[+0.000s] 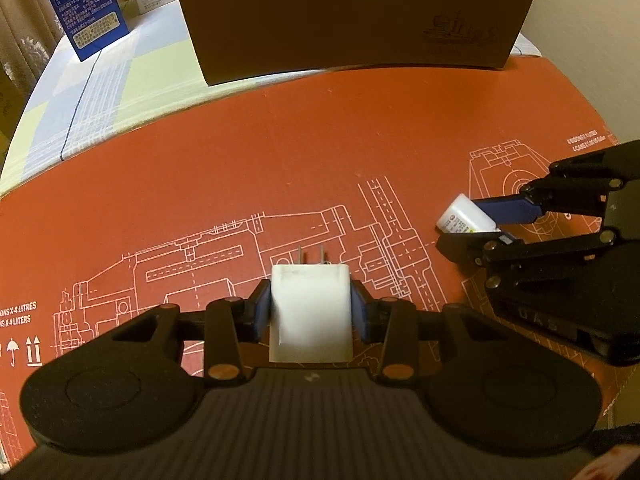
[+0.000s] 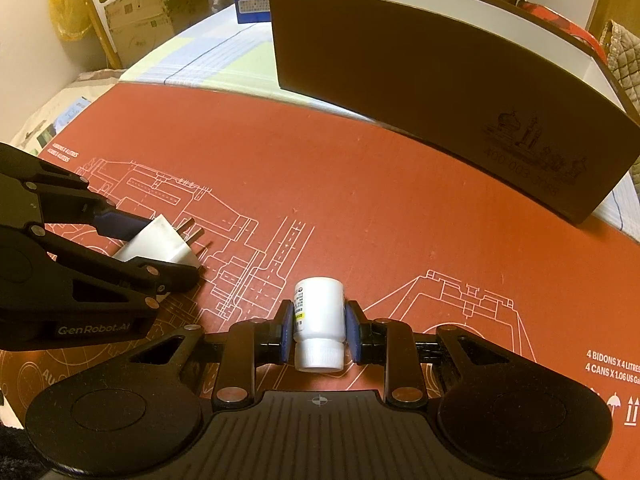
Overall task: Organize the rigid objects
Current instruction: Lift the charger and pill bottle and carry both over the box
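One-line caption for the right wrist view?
Right tongs grip a white pill bottle over red cardboard; left tongs hold a charger.

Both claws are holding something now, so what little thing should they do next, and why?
Probably lift both straight up a little. The left gripper is shut on the white plug charger, the right gripper on the small white bottle, and both sit low over the red cardboard sheet. The open brown box behind has tall walls, so they need height before going in.
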The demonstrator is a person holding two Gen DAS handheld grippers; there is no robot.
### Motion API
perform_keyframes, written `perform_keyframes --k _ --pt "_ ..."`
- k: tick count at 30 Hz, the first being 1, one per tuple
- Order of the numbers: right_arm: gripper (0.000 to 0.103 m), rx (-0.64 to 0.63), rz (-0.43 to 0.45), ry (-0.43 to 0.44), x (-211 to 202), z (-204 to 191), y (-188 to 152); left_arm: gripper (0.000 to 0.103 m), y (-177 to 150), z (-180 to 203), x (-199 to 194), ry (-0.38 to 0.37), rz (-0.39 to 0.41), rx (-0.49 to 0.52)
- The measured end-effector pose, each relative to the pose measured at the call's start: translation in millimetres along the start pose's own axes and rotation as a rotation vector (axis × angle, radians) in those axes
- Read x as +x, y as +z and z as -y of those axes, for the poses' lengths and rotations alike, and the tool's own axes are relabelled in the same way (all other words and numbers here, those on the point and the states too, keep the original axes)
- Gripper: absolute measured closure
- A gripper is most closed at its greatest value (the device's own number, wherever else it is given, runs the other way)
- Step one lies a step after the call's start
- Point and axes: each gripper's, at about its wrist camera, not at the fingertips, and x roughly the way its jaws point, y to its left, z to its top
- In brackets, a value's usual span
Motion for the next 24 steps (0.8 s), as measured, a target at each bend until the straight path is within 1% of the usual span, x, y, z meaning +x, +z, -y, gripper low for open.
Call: perform_keyframes --k 5,9,16,24 --pt "0.079 0.028 -0.004 0.021 -3.0 4.5 1.1 0.067 0.2 0.1 -3.1 0.001 0.006 0.005" --pt "0.079 0.061 0.019 0.032 -11.9 11.2 4.1 0.067 4.6 -2.2 -11.6 0.006 0.023 0.002" --pt "0.079 0.091 0.062 0.039 -29.7 20.3 13.1 0.067 20.5 -6.7 -30.9 0.01 0.063 -0.007" --pt "0.079 0.112 0.088 0.049 -41.6 28.1 25.1 0.067 43.7 -4.9 -50.1 0.008 0.097 -0.005"
